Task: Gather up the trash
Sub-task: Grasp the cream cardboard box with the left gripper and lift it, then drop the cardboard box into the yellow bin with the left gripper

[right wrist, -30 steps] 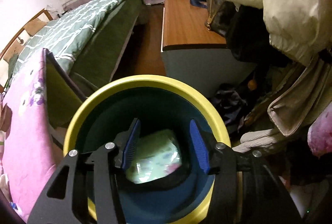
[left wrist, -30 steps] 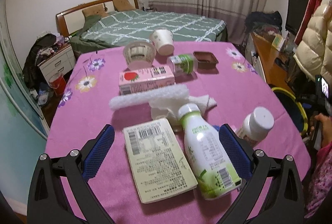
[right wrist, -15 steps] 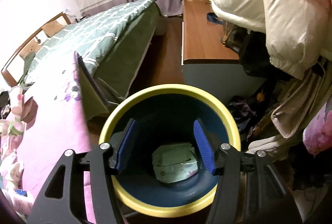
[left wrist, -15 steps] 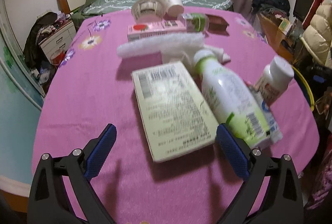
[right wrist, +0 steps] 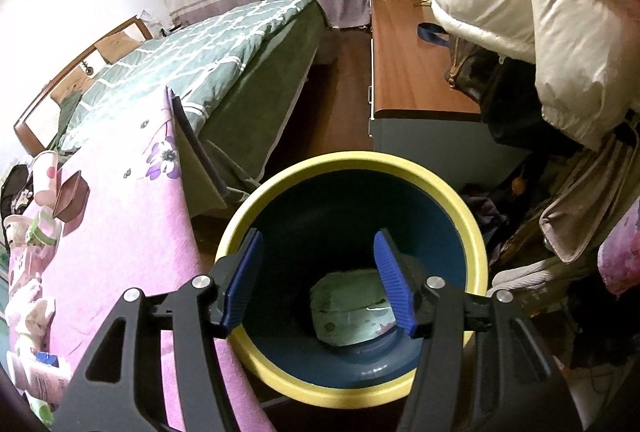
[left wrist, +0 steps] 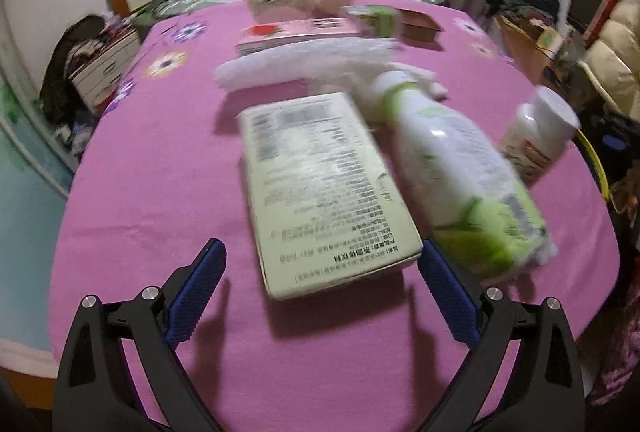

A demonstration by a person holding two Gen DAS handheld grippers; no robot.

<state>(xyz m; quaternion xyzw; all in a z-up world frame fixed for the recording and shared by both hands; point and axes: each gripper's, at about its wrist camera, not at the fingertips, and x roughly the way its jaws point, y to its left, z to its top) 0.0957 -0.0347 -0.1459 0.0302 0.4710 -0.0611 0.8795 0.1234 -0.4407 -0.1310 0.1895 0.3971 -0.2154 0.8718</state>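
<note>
One packet (right wrist: 350,308) lies in one yellow-rimmed bin (right wrist: 474,232); two bottles (left wrist: 460,167) on table (left wrist: 152,191).

Green quilted bed (right wrist: 192,55) beside wooden desk (right wrist: 412,71).

The tabletop (left wrist: 152,191) is pink with purple and white flowers; mid-frame on it lie a pale green carton (left wrist: 320,187) with dark print and a white and green bottle (left wrist: 460,175). In the right wrist view, the bin (right wrist: 476,232) at lower centre is yellow-rimmed and dark blue inside, and the bed (right wrist: 208,43) at upper left has a green cover with a white grid.
</note>
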